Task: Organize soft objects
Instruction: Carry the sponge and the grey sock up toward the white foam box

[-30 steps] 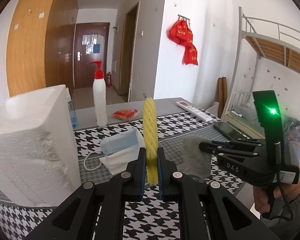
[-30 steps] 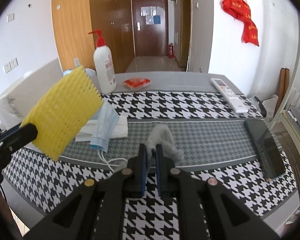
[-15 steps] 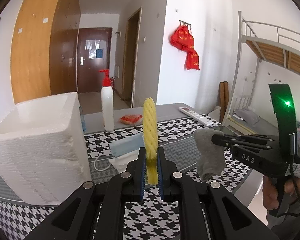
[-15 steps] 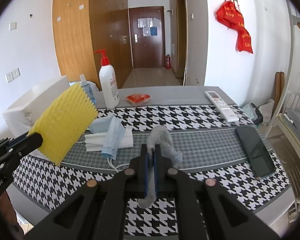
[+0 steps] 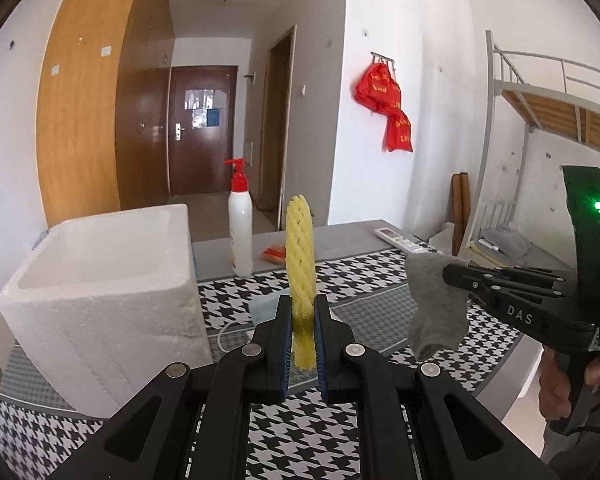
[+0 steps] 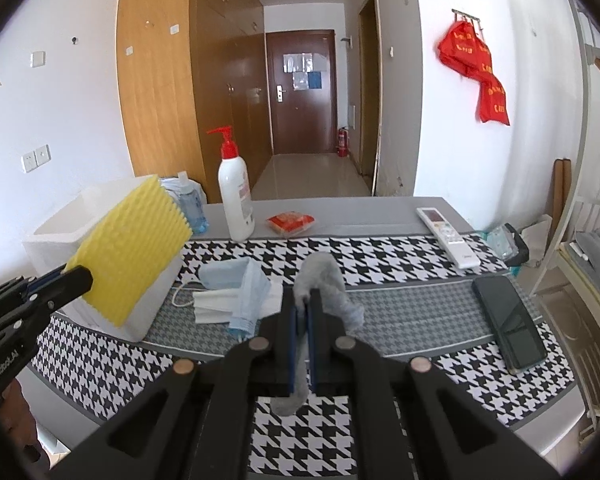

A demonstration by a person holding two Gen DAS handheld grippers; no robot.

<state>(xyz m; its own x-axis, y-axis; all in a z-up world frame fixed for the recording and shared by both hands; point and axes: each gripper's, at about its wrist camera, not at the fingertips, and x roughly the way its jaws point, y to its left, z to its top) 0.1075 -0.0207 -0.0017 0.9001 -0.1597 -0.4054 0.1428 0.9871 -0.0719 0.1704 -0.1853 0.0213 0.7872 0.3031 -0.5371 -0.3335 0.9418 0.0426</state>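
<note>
Above a houndstooth-covered table (image 6: pixel 400 364): left tool (image 5: pixel 303 316) clamped tight on a yellow ridged sponge (image 5: pixel 300 264), held upright on edge in the air beside a white foam box (image 5: pixel 100 292); right tool (image 6: pixel 302 312) pinched shut on a grey sock (image 6: pixel 332 280), dangling limp clear of the cloth. Left lying between box and sock: a loose heap of blue and white face masks (image 6: pixel 236 292), with a red-capped pump bottle (image 6: pixel 236 196), an orange packet (image 6: pixel 290 222), a remote (image 6: pixel 446 236) and a dark phone (image 6: pixel 508 324) further off. Possibly a small bottle behind the box, mostly hidden.
</note>
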